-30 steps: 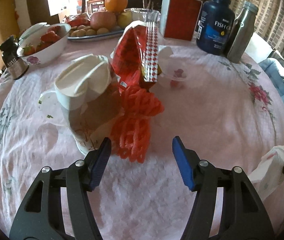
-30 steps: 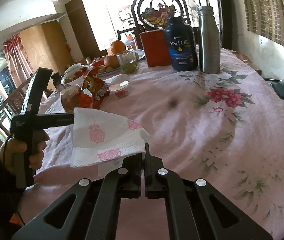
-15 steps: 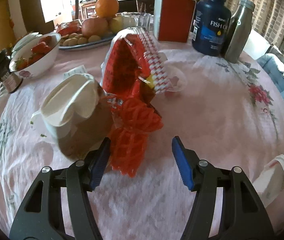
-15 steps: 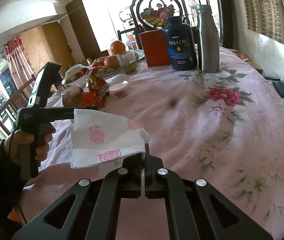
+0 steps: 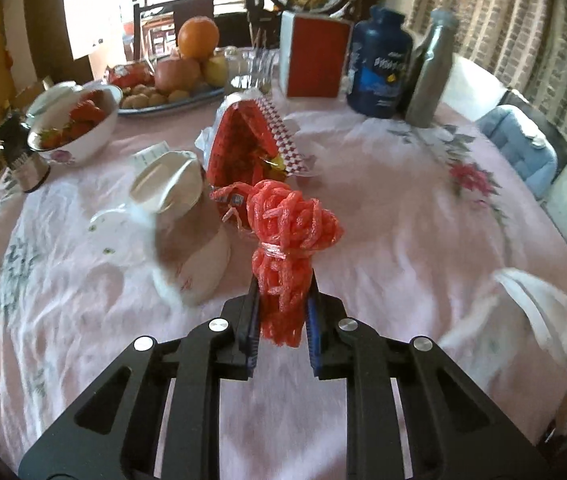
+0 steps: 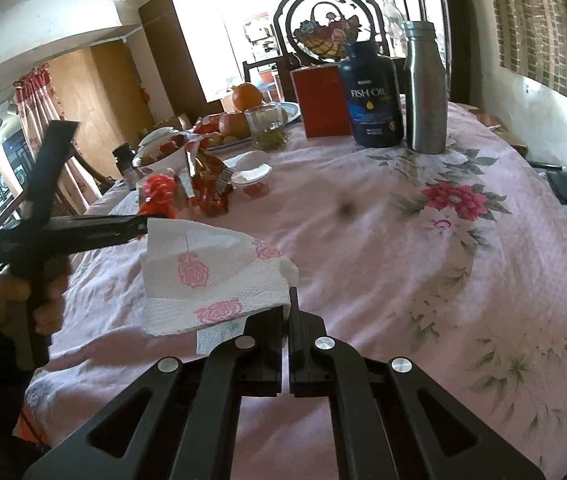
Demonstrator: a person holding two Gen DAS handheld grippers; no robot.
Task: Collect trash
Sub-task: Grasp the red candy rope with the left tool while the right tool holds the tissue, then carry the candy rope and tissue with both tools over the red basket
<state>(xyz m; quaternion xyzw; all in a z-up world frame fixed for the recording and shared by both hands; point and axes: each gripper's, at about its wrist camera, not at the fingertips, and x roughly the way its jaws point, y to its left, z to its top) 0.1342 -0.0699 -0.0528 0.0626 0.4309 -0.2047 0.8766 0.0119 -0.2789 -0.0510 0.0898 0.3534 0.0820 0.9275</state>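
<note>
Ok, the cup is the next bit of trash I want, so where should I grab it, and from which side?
Probably the rim of the cup. It lies on its side with the mouth squashed nearly flat and turned away from the left camera, so the rim looks thin enough to pinch. Come from above or from its left, because the red bag and the net crowd its right.

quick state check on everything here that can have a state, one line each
left gripper: closing on the red mesh bag
red mesh bag: bunched, between the pads
right gripper: shut on the paper napkin
paper napkin: held, folded
snack bag: torn open
paper cup: crushed, tipped
fish oil bottle: upright, capped
</note>
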